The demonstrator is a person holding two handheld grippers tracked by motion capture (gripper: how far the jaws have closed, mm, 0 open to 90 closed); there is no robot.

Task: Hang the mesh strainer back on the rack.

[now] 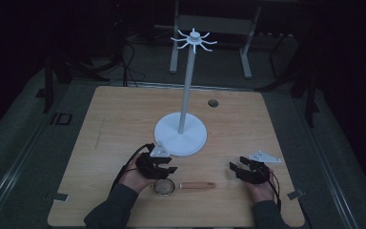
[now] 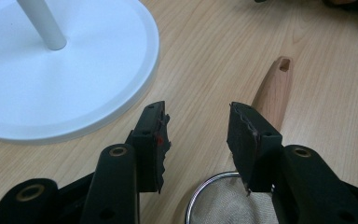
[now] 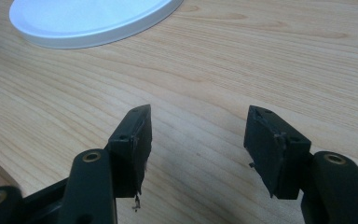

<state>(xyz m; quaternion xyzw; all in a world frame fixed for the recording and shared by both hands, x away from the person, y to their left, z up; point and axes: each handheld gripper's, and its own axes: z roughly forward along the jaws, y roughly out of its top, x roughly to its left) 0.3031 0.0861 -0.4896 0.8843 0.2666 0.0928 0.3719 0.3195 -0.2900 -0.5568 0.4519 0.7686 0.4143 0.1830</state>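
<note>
Strainer (image 2: pixel 223 200) half behind left jaws.

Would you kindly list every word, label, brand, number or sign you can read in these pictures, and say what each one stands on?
Readable text: none.
Dark mark on the floor left of the table: it may be letters or digits, but it is too dim and small to read.
White stand, small strainer with its wooden handle, left claw and right claw: no writing on any of them.
</note>
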